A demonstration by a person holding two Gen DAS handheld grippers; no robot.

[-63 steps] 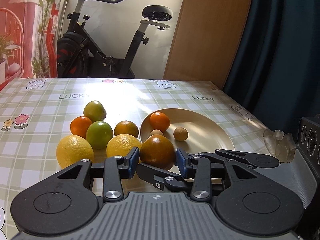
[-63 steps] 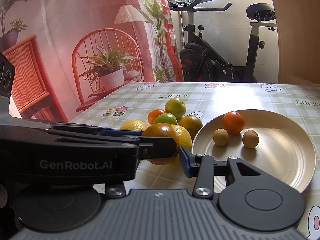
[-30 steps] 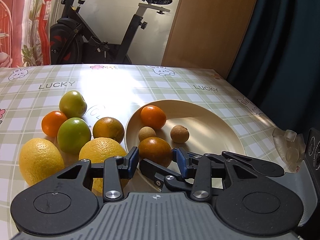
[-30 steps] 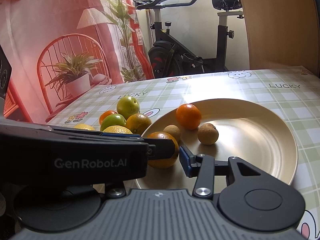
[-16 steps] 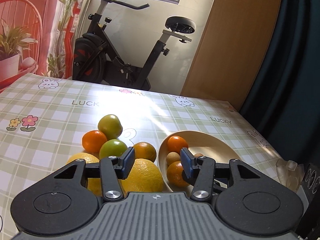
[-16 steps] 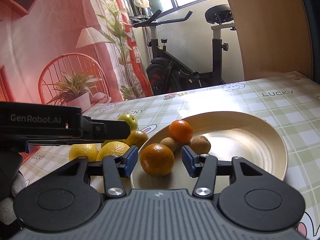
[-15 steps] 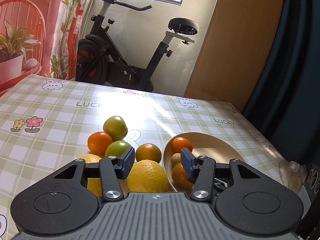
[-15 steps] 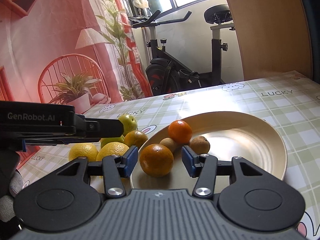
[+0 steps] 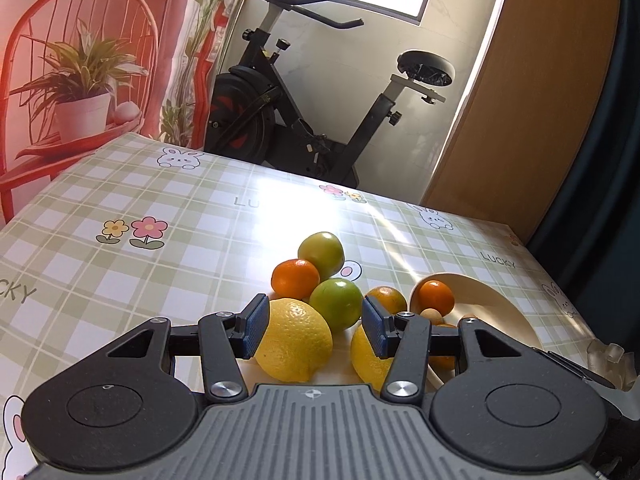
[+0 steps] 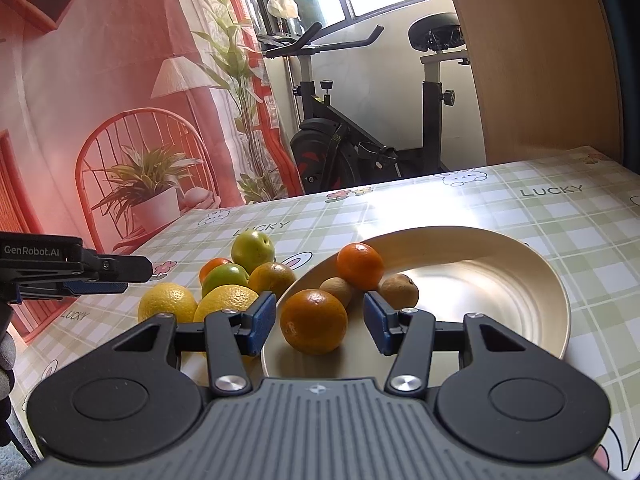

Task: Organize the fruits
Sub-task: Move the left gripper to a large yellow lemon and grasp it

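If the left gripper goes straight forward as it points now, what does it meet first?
Probably the large yellow lemon, which lies between the open fingers of the left gripper; the round green fruit sits just behind. Depth is uncertain.

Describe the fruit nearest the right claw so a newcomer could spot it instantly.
Find the round beige plate on the checked tablecloth. At its near edge sits a large orange, alone between the right claw pads: bigger than the small orange and two brown fruits behind.
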